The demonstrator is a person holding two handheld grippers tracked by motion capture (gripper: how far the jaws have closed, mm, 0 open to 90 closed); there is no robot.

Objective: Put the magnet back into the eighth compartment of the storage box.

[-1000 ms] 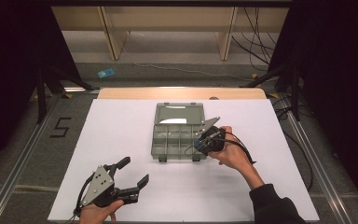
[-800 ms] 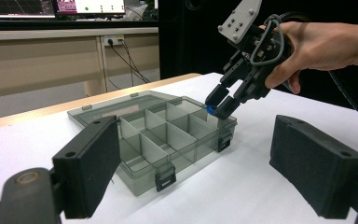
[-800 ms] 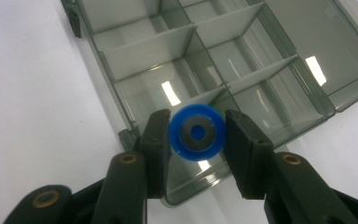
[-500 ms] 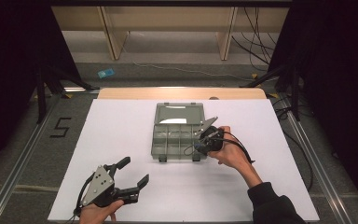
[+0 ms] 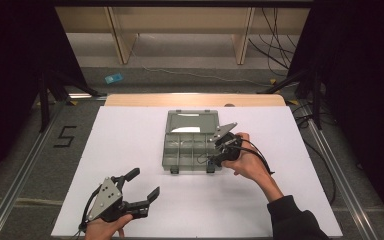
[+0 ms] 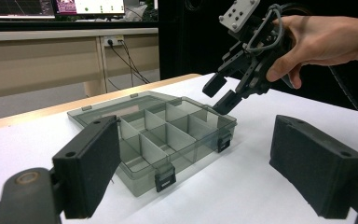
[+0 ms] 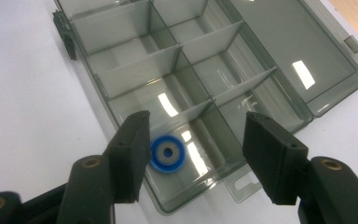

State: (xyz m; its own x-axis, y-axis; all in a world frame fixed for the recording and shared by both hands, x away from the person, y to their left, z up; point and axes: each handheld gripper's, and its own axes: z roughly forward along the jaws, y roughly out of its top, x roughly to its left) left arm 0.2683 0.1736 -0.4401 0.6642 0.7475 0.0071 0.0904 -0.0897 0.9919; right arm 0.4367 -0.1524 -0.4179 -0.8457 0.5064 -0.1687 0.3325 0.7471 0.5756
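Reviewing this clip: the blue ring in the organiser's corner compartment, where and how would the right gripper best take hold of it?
The blue ring lies flat on the floor of a corner compartment of the open organiser box, walls close by. Probably best to come straight down from above with the right gripper, its jaws open, and pinch across the ring's outer rim. A sideways approach looks blocked by the compartment walls.
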